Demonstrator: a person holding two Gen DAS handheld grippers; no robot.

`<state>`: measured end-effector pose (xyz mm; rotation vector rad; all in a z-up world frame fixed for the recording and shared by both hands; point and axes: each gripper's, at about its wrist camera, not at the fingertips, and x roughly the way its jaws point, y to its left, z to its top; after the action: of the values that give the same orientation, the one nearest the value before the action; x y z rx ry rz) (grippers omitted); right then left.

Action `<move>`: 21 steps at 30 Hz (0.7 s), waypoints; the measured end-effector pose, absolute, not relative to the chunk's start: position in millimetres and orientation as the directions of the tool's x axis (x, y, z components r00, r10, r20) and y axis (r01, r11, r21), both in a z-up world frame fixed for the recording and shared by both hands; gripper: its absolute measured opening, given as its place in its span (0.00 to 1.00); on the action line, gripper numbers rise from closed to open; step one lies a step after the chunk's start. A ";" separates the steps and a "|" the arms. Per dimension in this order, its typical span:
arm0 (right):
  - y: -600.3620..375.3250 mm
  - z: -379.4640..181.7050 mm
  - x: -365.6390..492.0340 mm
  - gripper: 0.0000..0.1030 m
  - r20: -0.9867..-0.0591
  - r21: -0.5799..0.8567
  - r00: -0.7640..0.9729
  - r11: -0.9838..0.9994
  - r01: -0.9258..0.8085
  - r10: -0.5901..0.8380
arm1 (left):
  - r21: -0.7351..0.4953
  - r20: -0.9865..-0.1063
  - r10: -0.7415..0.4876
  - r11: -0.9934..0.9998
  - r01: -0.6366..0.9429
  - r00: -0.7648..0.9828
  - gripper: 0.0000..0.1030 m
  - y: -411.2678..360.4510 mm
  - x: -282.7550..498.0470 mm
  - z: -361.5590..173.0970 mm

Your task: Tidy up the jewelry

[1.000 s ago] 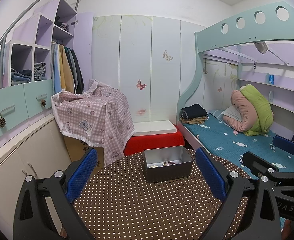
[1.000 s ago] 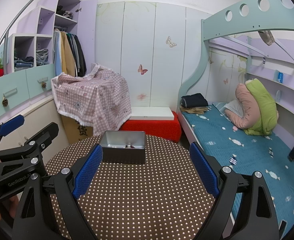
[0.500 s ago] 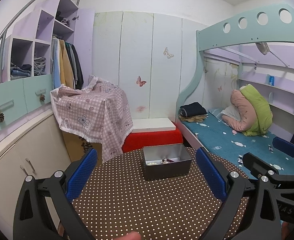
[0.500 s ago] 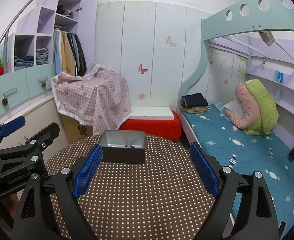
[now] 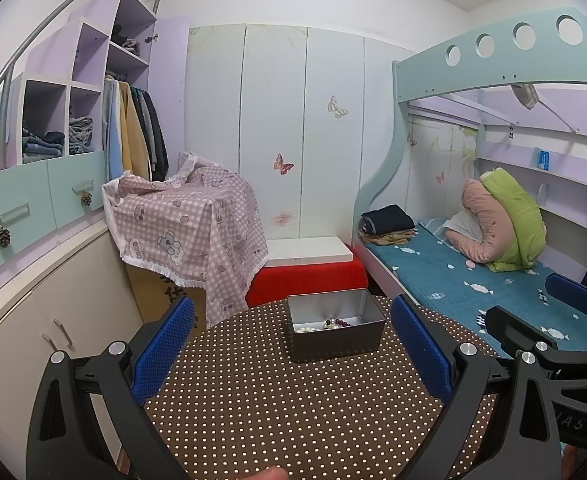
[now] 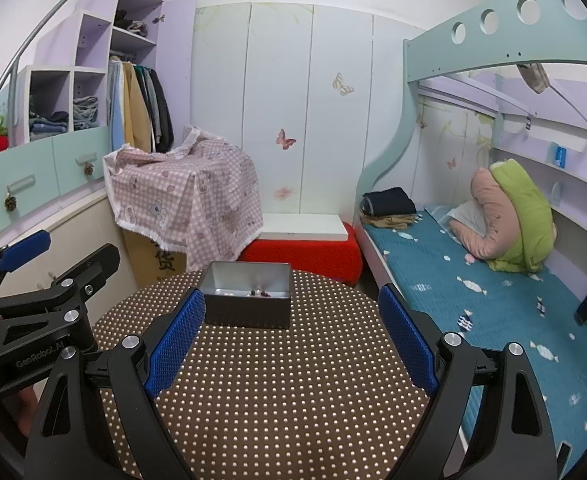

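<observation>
A grey metal tin [image 5: 335, 345] stands at the far side of the round table with the brown dotted cloth [image 5: 273, 408]. In it lie white and dark bead jewelry [image 5: 331, 324]. My left gripper [image 5: 292, 304] hovers open over the table's near half, short of the tin, nothing between its blue pads. In the right wrist view the tin [image 6: 247, 313] shows a few dark beads [image 6: 259, 293]. My right gripper [image 6: 291, 298] is also open and empty, short of the tin. Each gripper sees the other beside it: the right gripper [image 5: 533, 308] and the left gripper [image 6: 59, 254].
Right of the table runs a bunk bed with a teal sheet [image 6: 473, 280]. Behind the table sit a red bench [image 5: 305, 276] and a checked cloth over a box [image 5: 185, 224]. Cabinets and shelves [image 5: 53, 208] line the left wall. A fingertip [image 5: 271, 472] shows at the bottom.
The left wrist view has shifted very slightly and a fingertip has come in at its bottom edge. The tin and both grippers stay where they were, jaws unchanged.
</observation>
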<state>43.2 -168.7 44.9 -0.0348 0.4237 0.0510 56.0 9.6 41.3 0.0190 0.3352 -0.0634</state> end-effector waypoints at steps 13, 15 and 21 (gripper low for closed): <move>-167.0 45.3 42.4 0.83 -0.412 -0.026 0.910 0.998 -0.059 0.043 | 0.012 -0.293 -0.049 0.998 0.055 0.955 0.92 12.4 54.1 43.8; -167.5 45.7 42.2 0.83 -0.411 -0.024 0.911 0.998 -0.059 0.044 | 0.019 -0.296 -0.048 0.998 0.057 0.954 0.92 10.2 54.5 42.6; -167.8 46.1 42.3 0.83 -0.410 -0.023 0.911 0.998 -0.060 0.045 | 0.017 -0.298 -0.052 0.998 0.060 0.953 0.92 9.3 54.3 41.6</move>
<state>42.3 -167.8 46.1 -0.0353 0.4222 0.0538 54.3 9.3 41.6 0.0258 0.3025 -0.0568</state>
